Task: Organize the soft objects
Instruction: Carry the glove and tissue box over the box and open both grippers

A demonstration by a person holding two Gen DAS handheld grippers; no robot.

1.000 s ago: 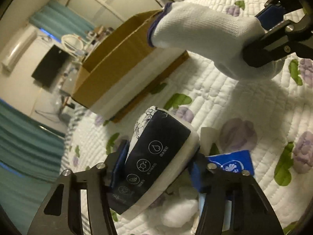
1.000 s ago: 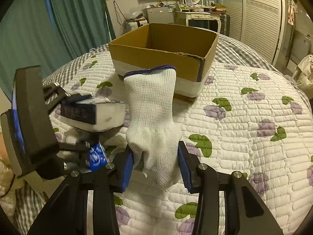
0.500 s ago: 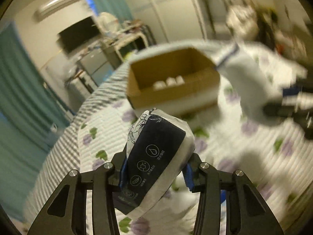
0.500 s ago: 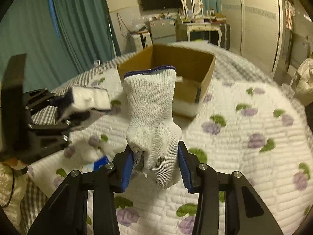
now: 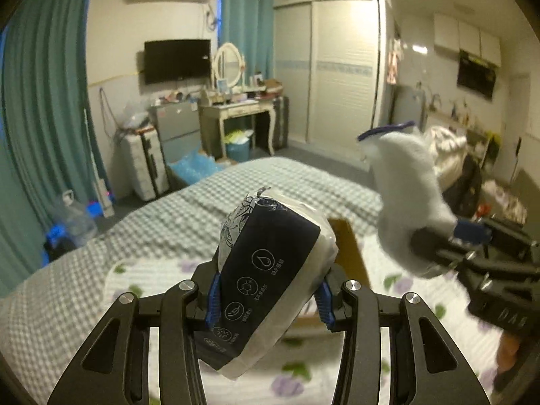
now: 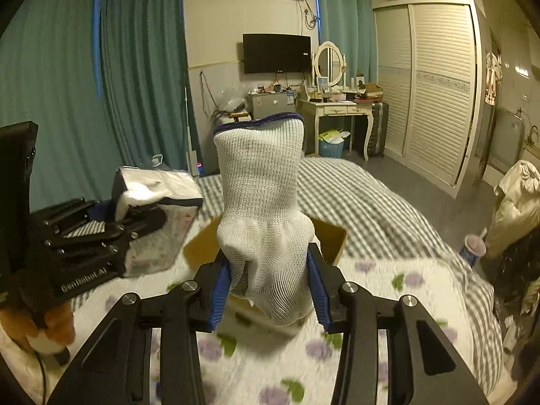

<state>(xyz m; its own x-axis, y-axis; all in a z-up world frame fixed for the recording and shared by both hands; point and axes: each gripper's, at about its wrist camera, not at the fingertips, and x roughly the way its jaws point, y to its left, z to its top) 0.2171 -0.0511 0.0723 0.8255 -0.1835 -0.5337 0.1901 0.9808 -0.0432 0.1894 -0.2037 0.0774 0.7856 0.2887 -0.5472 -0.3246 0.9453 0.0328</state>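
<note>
Both sets of fingers are pinching something above the bed [image 6: 388, 202]. Below them sits the cardboard box [image 6: 332, 236]. The left gripper [image 5: 268, 298] clamps a dark-wrapped tissue pack [image 5: 270, 276]; the right gripper [image 6: 268, 298] squeezes a white knit glove [image 6: 263, 209], cuff upward.

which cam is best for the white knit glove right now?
Right wrist view: the white knit glove with the blue cuff stands sharp and centred, pinched at its fingers by the right gripper. The left wrist view shows the glove only blurred, side-on at right.
</note>
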